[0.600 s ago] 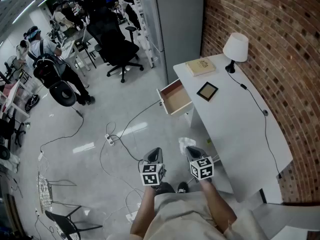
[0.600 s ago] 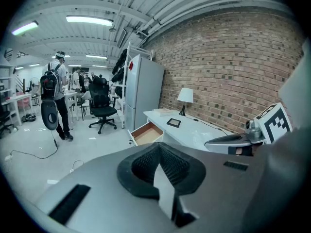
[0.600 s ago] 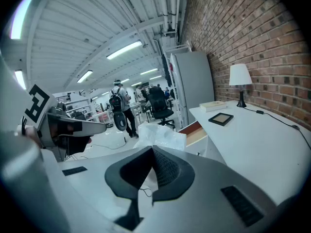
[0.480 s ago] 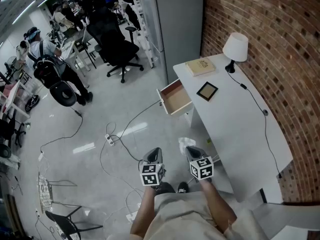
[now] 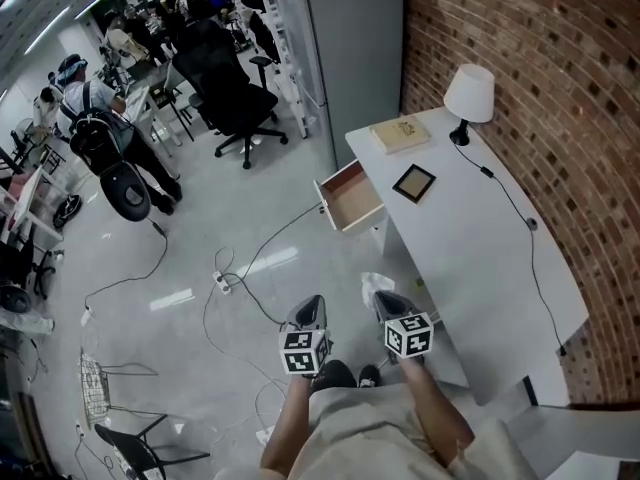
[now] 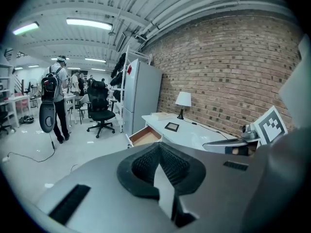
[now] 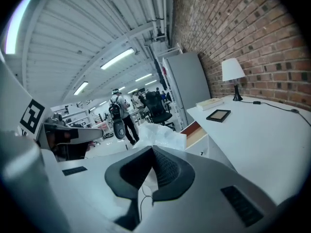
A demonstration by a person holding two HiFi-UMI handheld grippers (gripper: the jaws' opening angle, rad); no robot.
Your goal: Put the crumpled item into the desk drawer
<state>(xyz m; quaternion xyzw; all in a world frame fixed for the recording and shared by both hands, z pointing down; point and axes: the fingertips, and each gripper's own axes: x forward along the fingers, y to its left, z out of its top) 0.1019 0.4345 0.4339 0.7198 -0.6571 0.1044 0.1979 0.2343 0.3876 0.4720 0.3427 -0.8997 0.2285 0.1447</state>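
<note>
Bright ceiling strip lights, crisp focus, fisheye-warped edges.

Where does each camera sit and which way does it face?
Head view: on the person's head, looking steeply down at the desk; left gripper, right gripper, forearms show.
Left gripper view: on the left gripper, facing the open drawer; its shut fingers show.
Right gripper view: on the right gripper, facing the desk; fingers shut on the crumpled item.
Shared: all show drawer and lamp.

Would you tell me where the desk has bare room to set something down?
The near half of the desk, from the picture frame to the near edge, is bare except a thin cable. The open drawer looks empty. The far end is crowded: book, lamp.
</note>
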